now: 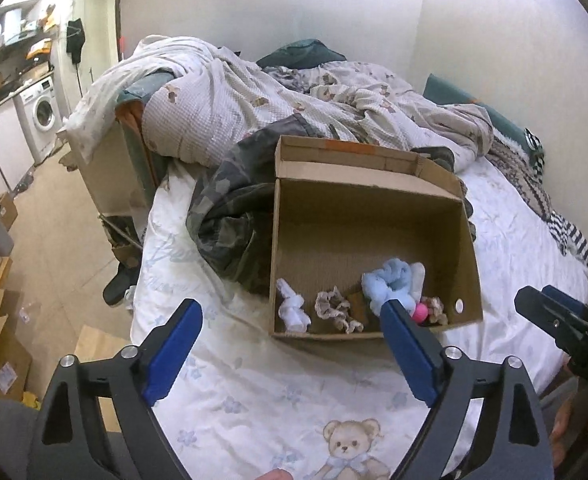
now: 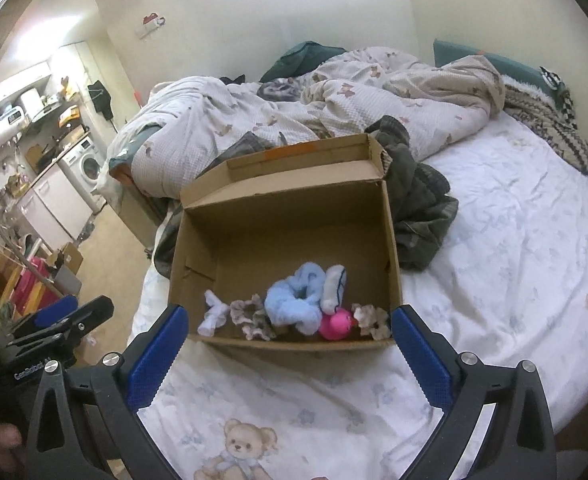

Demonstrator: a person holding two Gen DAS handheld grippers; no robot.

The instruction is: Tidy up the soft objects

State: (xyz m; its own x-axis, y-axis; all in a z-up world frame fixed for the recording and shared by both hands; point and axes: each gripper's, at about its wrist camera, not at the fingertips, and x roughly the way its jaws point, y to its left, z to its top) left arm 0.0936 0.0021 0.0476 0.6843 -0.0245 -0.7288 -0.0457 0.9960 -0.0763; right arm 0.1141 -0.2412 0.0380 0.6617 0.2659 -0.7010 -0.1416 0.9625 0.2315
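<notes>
Rumpled bed [image 2: 493,208] with cardboard box [image 2: 391,240] on the sheet; soft objects [image 2: 297,304] heaped at its near wall. Left gripper [image 1: 290,320] and right gripper [image 2: 288,328] both spread, empty. Best lowered straight, pinching one piece lightly

left view: pink toy [image 1: 419,312] half-hidden by finger | teddy print [image 2: 238,450] cut by edge

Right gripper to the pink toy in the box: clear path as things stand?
Probably yes. The right gripper is open and empty just short of the cardboard box, whose top is open. The pink toy lies near the low front wall, crowded by the blue scrunchie.
</notes>
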